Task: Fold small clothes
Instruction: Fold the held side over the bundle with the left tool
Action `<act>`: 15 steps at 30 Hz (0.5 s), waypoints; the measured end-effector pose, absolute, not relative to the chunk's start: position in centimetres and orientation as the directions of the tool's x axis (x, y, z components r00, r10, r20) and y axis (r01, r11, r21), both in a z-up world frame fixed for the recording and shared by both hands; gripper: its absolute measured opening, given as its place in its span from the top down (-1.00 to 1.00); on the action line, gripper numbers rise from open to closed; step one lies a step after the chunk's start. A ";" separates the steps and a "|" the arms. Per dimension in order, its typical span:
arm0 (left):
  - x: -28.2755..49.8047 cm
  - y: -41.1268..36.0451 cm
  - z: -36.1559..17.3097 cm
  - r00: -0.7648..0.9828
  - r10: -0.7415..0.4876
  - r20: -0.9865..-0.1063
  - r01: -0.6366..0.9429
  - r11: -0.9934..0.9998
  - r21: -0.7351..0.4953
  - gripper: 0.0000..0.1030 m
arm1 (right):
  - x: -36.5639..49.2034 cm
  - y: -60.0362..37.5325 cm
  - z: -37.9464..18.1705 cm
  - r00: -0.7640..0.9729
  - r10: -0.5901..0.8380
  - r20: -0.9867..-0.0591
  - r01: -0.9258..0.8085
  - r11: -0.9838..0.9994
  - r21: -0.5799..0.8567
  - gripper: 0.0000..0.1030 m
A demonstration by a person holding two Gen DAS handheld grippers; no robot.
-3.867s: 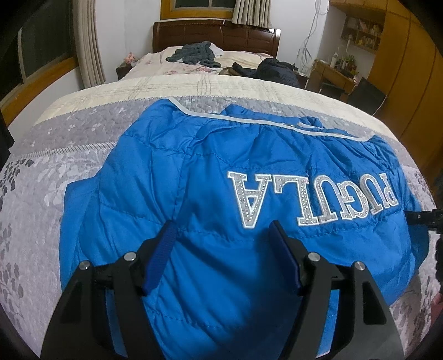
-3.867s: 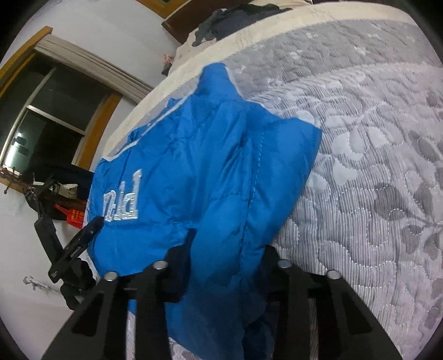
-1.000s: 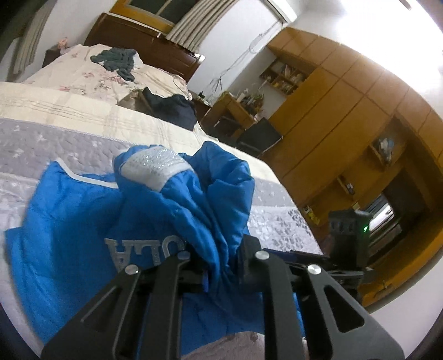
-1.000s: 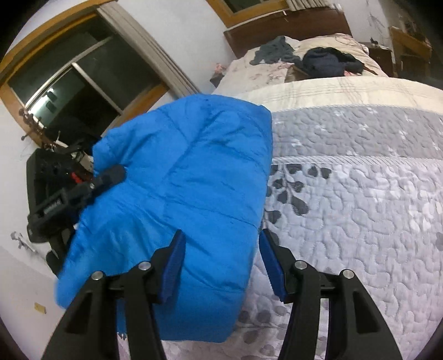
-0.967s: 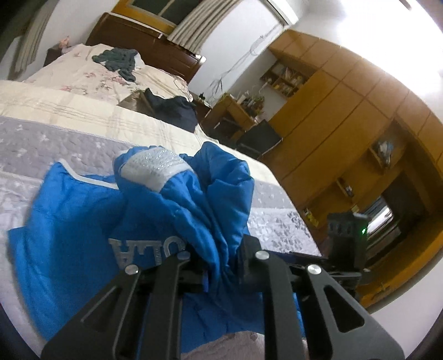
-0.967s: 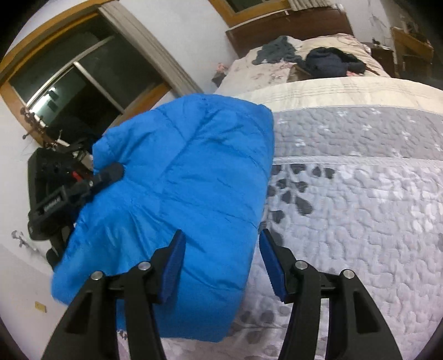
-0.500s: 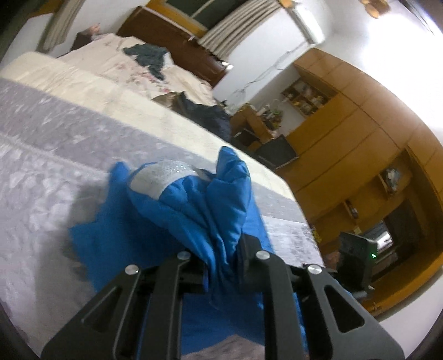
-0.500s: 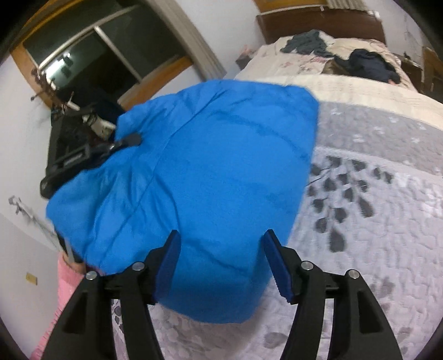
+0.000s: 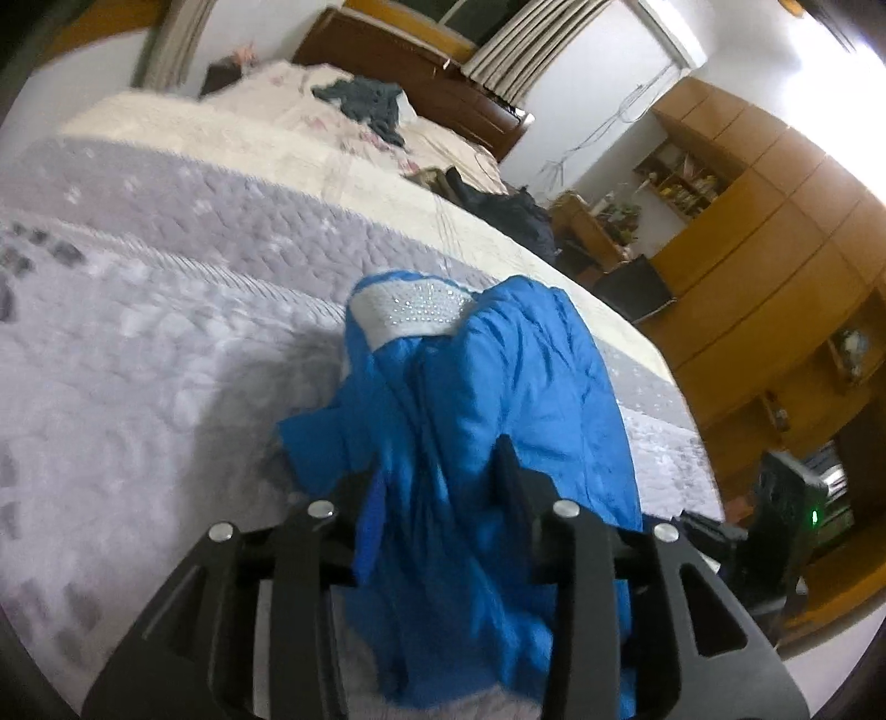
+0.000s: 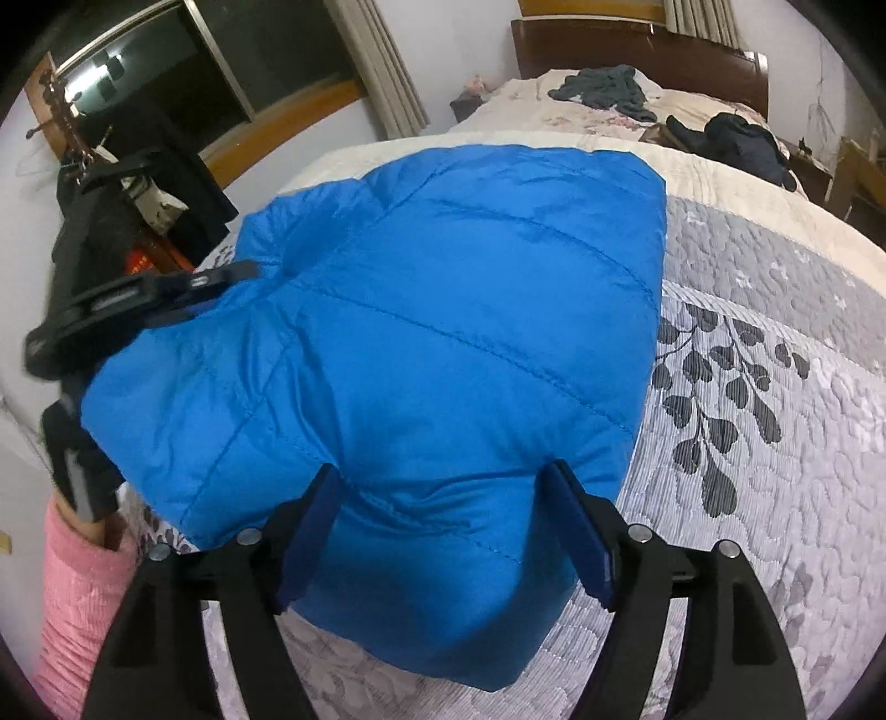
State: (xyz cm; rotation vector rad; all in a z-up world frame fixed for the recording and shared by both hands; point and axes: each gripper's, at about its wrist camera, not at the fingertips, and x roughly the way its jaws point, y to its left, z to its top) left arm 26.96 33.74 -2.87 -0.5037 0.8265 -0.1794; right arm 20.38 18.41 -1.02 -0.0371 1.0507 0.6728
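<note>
1. A blue padded jacket [image 10: 432, 332] lies folded over on the grey quilt [image 10: 775, 471] of the bed, near the bed's near edge.
2. The left gripper [image 9: 443, 471] is pinched on a bunched fold of the jacket [image 9: 498, 399], its fingers drawn close with the cloth squeezed between them.
3. The right gripper [image 10: 448, 498] has its jaws spread wide; the jacket's near edge bulges between them, and I cannot tell whether the blue pads [image 10: 581, 531] touch it.
4. A white band [image 9: 415, 315] studded with small shiny stones shows at the top of the bunched fold; no letters can be read on it.
5. In the right wrist view the left gripper's black body reaches in onto the jacket's left side, above a pink sleeve [image 10: 77, 598].
6. Dark clothes [image 10: 603, 88] lie by the wooden headboard [image 10: 637, 44] at the bed's far end.
</note>
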 end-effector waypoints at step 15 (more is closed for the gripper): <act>21.8 25.4 -0.1 0.609 -0.300 -0.734 0.020 0.931 -0.364 -0.25 | 21.4 17.5 -0.3 0.298 0.519 -0.801 -0.501 0.799 0.332 -0.50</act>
